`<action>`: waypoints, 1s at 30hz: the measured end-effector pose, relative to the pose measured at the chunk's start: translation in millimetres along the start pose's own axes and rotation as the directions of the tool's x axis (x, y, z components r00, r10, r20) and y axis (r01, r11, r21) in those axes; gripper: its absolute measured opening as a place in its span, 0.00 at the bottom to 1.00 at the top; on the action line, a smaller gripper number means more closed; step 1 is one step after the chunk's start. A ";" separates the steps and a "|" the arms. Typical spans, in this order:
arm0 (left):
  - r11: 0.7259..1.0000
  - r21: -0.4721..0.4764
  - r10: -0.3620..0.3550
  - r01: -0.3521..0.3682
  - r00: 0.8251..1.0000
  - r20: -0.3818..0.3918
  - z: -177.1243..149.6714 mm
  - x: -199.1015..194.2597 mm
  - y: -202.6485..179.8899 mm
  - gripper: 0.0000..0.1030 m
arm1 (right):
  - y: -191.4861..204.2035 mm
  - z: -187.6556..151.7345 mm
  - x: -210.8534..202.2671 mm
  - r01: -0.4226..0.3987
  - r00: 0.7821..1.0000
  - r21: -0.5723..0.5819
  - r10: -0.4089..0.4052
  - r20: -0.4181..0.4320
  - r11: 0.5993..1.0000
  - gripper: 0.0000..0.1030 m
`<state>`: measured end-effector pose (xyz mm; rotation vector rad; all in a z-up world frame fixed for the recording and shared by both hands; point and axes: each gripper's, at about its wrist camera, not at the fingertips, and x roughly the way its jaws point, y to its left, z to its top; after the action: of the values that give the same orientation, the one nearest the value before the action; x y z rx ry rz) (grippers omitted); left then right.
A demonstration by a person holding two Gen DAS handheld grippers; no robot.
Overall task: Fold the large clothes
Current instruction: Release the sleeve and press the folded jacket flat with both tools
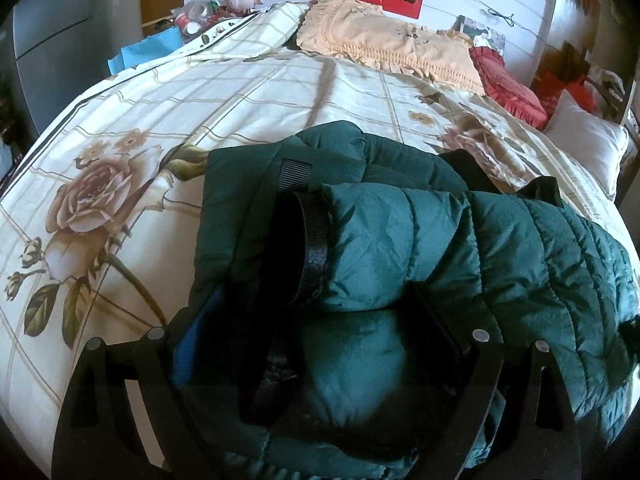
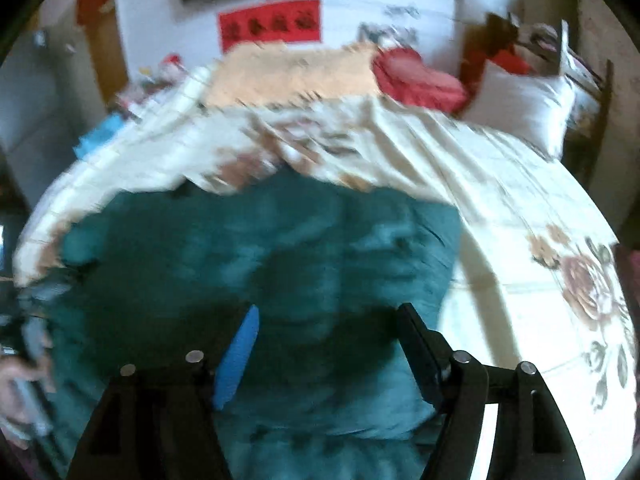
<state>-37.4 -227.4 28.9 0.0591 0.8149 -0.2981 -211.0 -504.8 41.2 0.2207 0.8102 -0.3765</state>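
Both wrist views look down, close, at the jacket (image 1: 400, 240).

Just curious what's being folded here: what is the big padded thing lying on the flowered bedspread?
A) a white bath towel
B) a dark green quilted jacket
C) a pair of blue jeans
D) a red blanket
B: a dark green quilted jacket with puffy stitched panels and a black strap lies bunched on the flowered bedspread.
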 end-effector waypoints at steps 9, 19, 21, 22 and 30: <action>1.000 0.009 0.009 -0.009 1.000 0.005 0.1 0.0 -0.6 0.92 | -15.6 -0.7 -12.8 -0.009 1.000 0.064 0.009 0.006 0.998 0.63; 1.000 0.005 0.005 -0.005 1.000 0.025 -1.1 0.8 -0.6 0.96 | 22.1 -11.8 6.0 0.006 1.000 -0.047 -0.007 -0.019 0.999 0.66; 1.000 0.000 0.004 -0.004 1.000 0.027 -1.2 -1.6 0.4 0.96 | 19.2 -11.3 5.2 0.002 1.000 -0.041 -0.003 -0.019 0.999 0.66; 1.000 0.002 0.001 -0.001 1.000 0.024 -1.0 -3.9 1.1 0.96 | 16.6 -9.9 0.5 -0.008 1.000 -0.031 0.008 -0.025 0.999 0.66; 0.999 0.008 -0.034 0.034 0.999 0.024 -10.5 -59.3 25.9 0.96 | -11.7 -35.2 -66.8 -0.099 0.995 0.026 0.099 0.005 0.995 0.69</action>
<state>-75.8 -186.7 63.1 0.0486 0.7915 -0.3330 -281.0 -487.6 66.4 0.2832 0.7878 -0.2937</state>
